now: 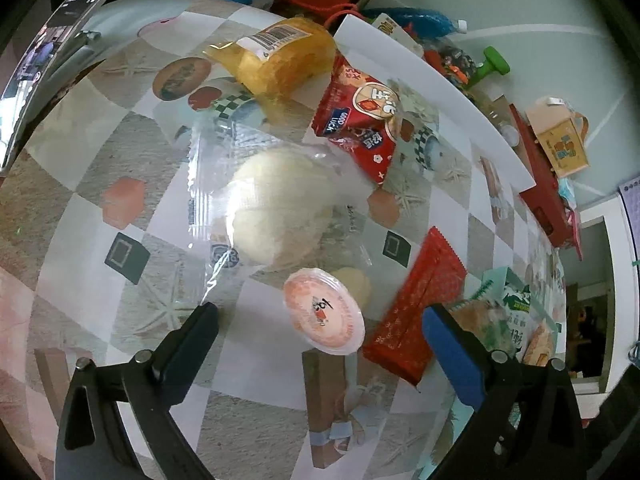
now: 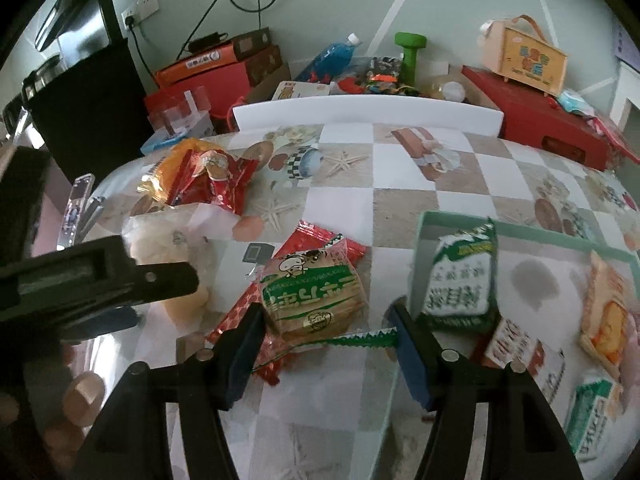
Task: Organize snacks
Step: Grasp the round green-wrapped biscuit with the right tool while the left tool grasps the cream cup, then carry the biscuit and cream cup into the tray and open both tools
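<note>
**Desk:** What was recorded at the right gripper?

**Photographer:** Its jaws were seen closed part-way on a green-and-clear wrapped round biscuit packet. One pad was pressed to the packet's edge and the other to its serrated green seal. A flat red foil sachet was seen under the packet, on the checked, picture-printed tablecloth.

**Desk:** And beyond it?

**Photographer:** A green-and-white snack pouch was shown upright at the near corner of a mint-green rimmed tray, just beside the right finger. More packets were laid in that tray.

**Desk:** The left gripper?

**Photographer:** Its jaws were spread wide and nothing was held. A small pink-lidded plastic jelly cup was framed between the tips, on the cloth. A clear bag of pale buns was set past it, and a red printed snack bag farther off.
</note>
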